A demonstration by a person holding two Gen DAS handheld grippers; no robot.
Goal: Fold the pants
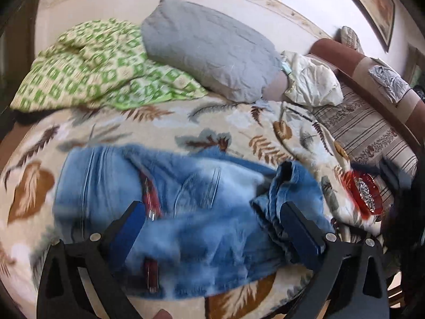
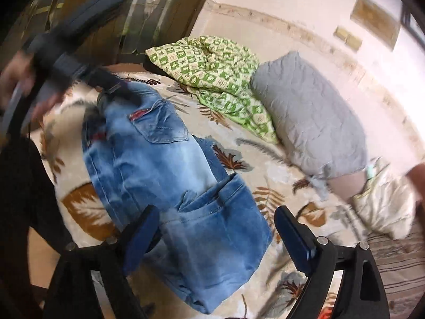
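Observation:
Light blue jeans (image 1: 186,199) lie folded on a leaf-patterned blanket (image 1: 225,122) on a bed, with red labels near the back pocket. My left gripper (image 1: 212,207) hovers over them with its jaws wide apart and nothing pressed between the pads; the bunched leg end lies by its right finger (image 1: 300,228). In the right wrist view the jeans (image 2: 159,164) run from the waistband at upper left to the folded leg ends at the bottom. My right gripper (image 2: 216,212) stands open above those ends. The left gripper (image 2: 114,87) shows blurred near the waistband.
A grey pillow (image 1: 212,50) and a green-checked quilt (image 1: 93,66) lie at the bed's far side against the wall. A cream cloth (image 1: 310,85), a striped sheet (image 1: 372,135) and a red glass dish (image 1: 368,196) are on the right. A person's dark clothing (image 2: 21,199) fills the left edge.

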